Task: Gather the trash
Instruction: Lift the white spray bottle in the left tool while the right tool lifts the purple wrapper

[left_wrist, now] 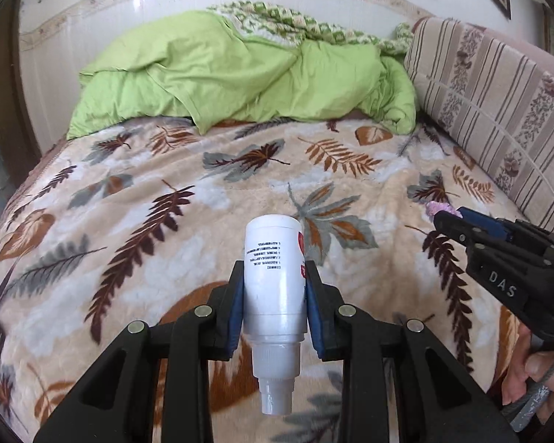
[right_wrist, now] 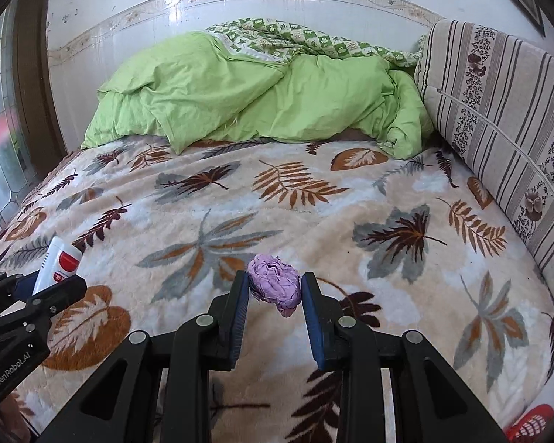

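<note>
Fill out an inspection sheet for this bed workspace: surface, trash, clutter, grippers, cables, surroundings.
Surface: leaf-print blanket covers the bed, nothing loose seen lying on it.
Job's things: white bottle and purple wad, both held off the blanket.
Clutter: green duvet bunched at the far end, striped cushion standing along the right edge.
Grippers: left gripper shut on the bottle, nozzle toward the camera; right gripper shut on the wad.
Cables: grey cord by the hand under the right gripper.
Surroundings: tiled wall, red basket at bottom right.

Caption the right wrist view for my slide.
Right gripper clamps crumpled purple paper above the leaf-print blanket.
</note>
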`<move>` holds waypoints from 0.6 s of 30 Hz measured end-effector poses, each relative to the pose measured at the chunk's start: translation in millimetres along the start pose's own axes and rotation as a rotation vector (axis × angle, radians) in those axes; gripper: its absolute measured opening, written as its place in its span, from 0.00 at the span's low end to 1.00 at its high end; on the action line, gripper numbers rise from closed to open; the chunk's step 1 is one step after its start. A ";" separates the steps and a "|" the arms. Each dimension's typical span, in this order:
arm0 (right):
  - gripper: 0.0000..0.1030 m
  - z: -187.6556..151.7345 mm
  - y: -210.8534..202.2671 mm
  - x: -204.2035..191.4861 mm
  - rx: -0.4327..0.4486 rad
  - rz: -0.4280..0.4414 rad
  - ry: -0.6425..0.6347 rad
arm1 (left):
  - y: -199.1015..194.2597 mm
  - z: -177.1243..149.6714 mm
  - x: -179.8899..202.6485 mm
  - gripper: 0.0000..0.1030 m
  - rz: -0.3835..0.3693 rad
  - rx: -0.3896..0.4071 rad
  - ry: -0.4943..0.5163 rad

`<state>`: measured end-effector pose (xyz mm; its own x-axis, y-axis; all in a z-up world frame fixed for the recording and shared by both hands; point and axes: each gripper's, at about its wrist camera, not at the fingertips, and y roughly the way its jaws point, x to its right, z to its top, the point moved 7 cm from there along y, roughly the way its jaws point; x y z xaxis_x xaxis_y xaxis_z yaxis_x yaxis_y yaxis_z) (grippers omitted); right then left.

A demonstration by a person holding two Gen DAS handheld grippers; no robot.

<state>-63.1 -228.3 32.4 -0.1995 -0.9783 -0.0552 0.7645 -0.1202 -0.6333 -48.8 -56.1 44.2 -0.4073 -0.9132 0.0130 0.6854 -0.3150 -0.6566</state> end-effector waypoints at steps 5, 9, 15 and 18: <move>0.30 -11.7 -9.7 -10.0 -0.005 0.006 -0.019 | -8.5 -11.2 -4.3 0.28 0.058 0.053 0.009; 0.30 -12.8 -3.0 -16.1 -0.015 0.000 -0.035 | 2.3 -16.1 -13.0 0.28 0.062 0.027 -0.006; 0.30 -11.9 4.4 -23.5 -0.015 -0.002 -0.060 | 10.0 -16.4 -14.2 0.28 0.073 0.029 0.003; 0.30 -12.0 8.3 -25.3 -0.024 0.005 -0.066 | 11.8 -14.9 -13.0 0.28 0.062 0.030 -0.003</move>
<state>-59.0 -202.5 19.3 -0.1545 -0.9880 -0.0078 0.7502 -0.1122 -0.6517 -44.4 -44.1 25.0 -0.3612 -0.9322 -0.0248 0.7273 -0.2650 -0.6331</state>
